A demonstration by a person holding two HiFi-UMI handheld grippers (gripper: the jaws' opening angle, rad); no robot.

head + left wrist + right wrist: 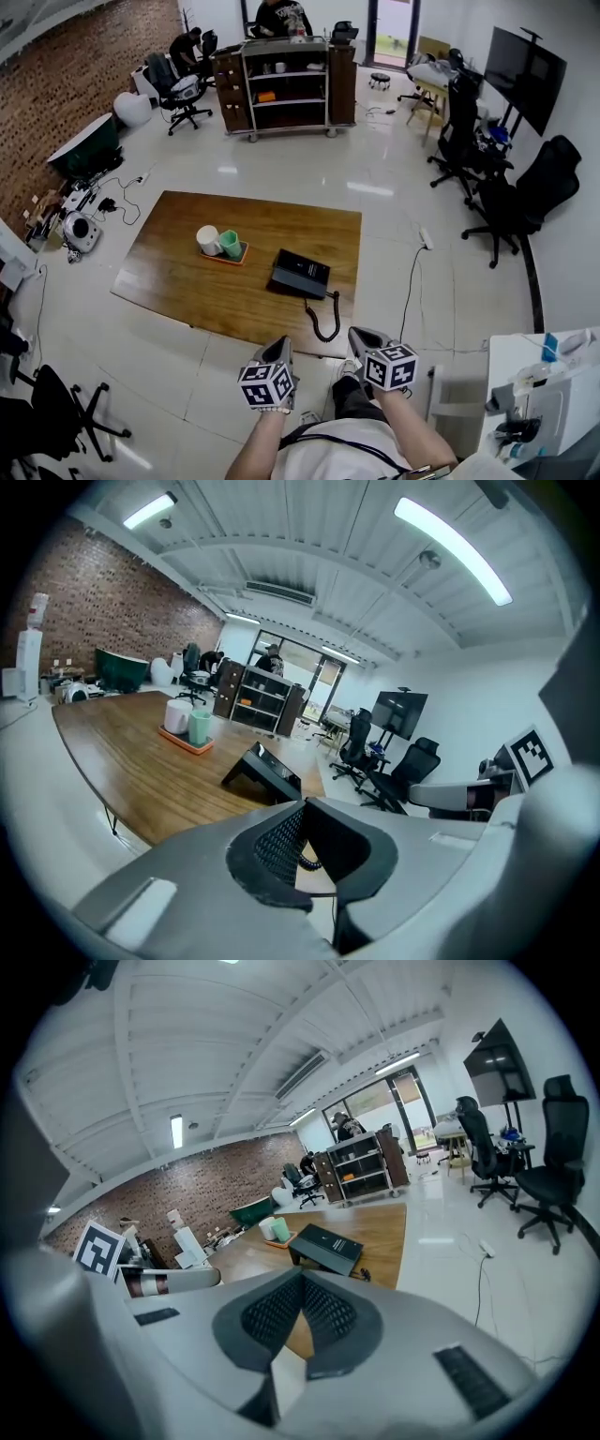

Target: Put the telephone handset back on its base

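The black telephone [300, 273] sits on the brown wooden table [187, 272], near its front right corner. Its coiled cord [325, 319] loops over the front edge. I cannot tell the handset apart from the base. Both grippers hang over the floor in front of the table, close to the person's body. My left gripper [279, 349] is shut with nothing in it, and so is my right gripper [361, 336]. The left gripper view shows the telephone [265, 771] beyond the shut left gripper [305, 808]. In the right gripper view the telephone [326, 1247] lies ahead of the right gripper [302, 1283].
An orange tray with a white and a green cup [222, 244] stands left of the telephone. Office chairs [511, 202] stand at the right, a dark shelf cart [286, 84] at the back. A white desk [553, 394] is close on the right, another chair [56, 412] at lower left.
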